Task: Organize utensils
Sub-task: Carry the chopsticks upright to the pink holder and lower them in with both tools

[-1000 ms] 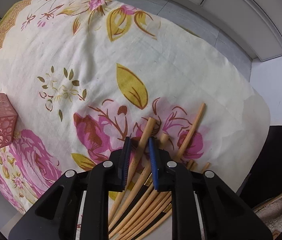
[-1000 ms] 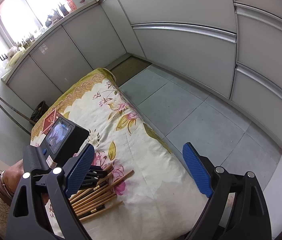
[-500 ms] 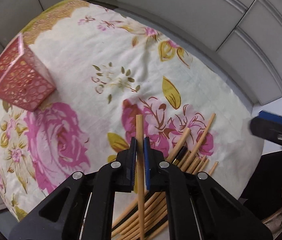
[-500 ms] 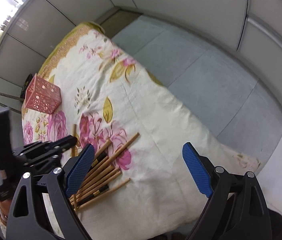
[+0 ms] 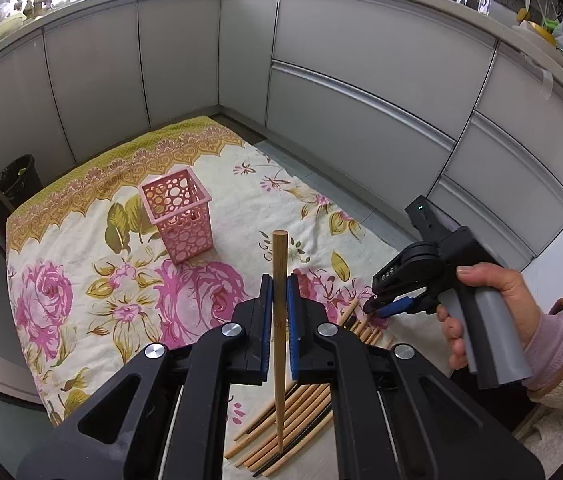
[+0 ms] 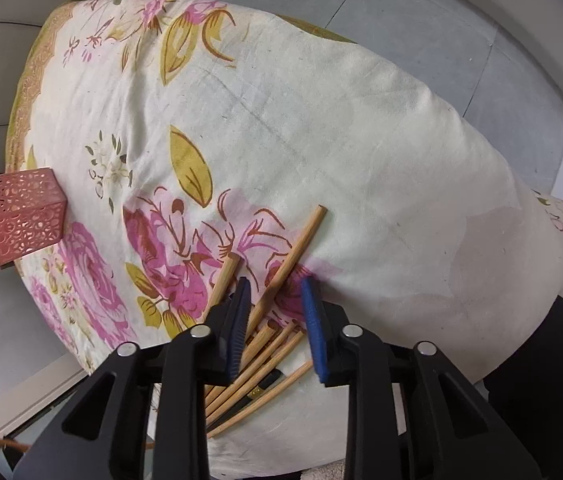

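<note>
At the centre of the left wrist view we see a single chopstick (image 5: pixel 280 320) clamped between the blue pads of the left gripper (image 5: pixel 277 312), its long axis running straight up the frame, blunt end uppermost and tapered end hanging over the pile of chopsticks (image 5: pixel 301 412) at lower centre. The pink perforated holder (image 5: pixel 177 216) stands upright on the floral cloth (image 5: pixel 81 280) above and to the left of the held stick, well apart from it, its open mouth facing upward; we judge that the coming move turns on carrying the stick up-left and tipping it end-down into that mouth, and nothing stands between. In the right wrist view, the right gripper (image 6: pixel 275 320) points down over the pile (image 6: pixel 257 344); its jaws are closing around one loose chopstick (image 6: pixel 289 264) that slants toward the upper right, the pads not yet pressing it. A hand (image 5: pixel 493 312) grips this tool at the right edge of the left wrist view.
</note>
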Demonstrator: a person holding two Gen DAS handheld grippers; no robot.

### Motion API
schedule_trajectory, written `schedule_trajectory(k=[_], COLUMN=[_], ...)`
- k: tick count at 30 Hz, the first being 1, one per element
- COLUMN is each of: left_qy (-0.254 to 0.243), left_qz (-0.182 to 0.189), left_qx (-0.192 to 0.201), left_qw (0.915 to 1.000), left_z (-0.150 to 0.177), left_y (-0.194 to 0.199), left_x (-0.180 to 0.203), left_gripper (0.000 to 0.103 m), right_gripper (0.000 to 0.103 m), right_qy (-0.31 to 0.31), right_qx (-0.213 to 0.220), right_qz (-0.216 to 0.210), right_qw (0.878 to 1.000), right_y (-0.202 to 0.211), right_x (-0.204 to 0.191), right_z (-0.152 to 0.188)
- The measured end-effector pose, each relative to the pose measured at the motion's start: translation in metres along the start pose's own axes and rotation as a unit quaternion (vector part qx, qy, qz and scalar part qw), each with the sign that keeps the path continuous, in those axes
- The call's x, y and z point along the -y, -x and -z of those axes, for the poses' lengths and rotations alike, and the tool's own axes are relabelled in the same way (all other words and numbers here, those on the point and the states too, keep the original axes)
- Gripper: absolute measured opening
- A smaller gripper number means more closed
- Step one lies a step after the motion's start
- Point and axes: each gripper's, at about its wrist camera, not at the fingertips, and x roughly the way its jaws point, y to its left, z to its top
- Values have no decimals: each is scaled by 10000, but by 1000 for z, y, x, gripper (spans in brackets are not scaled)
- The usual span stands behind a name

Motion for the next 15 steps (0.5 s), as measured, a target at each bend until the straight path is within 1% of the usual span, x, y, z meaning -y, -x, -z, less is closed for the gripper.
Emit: schedule_trajectory(k=[2, 5, 6, 8, 11, 13, 15], left_qy=[14, 62, 101, 231, 444, 563, 639], left_qz=[-32, -37, -41, -64, -160, -218, -255], left_qx=[77, 187, 247, 346, 524, 678, 815], left_qw=[10000, 9998, 9996, 9991, 9975, 9959, 9943], left_z=[0, 2, 4, 4, 5, 5, 5], left_y=[8, 20, 24, 31, 41, 48, 56], left_x=[-2, -4, -7, -13, -21, -25, -25], left_gripper=[6, 6, 6, 6, 6, 6, 6], right_gripper=[12, 11, 10, 9, 9, 9, 8], right_qy=[-156, -46, 28, 112, 446, 767, 1088], right_qx=[27, 214, 324, 523, 898, 1214, 1567], right_qz=[188, 392, 352, 65, -172, -346, -548], right_qw=[9997, 9990, 9989, 9985, 9948, 9890, 9801], right_y=[-1, -4, -4, -1, 16, 35, 59], right_x=[-6, -18, -20, -21, -29, -34, -40], right_z=[-1, 4, 6, 12, 27, 40, 54])
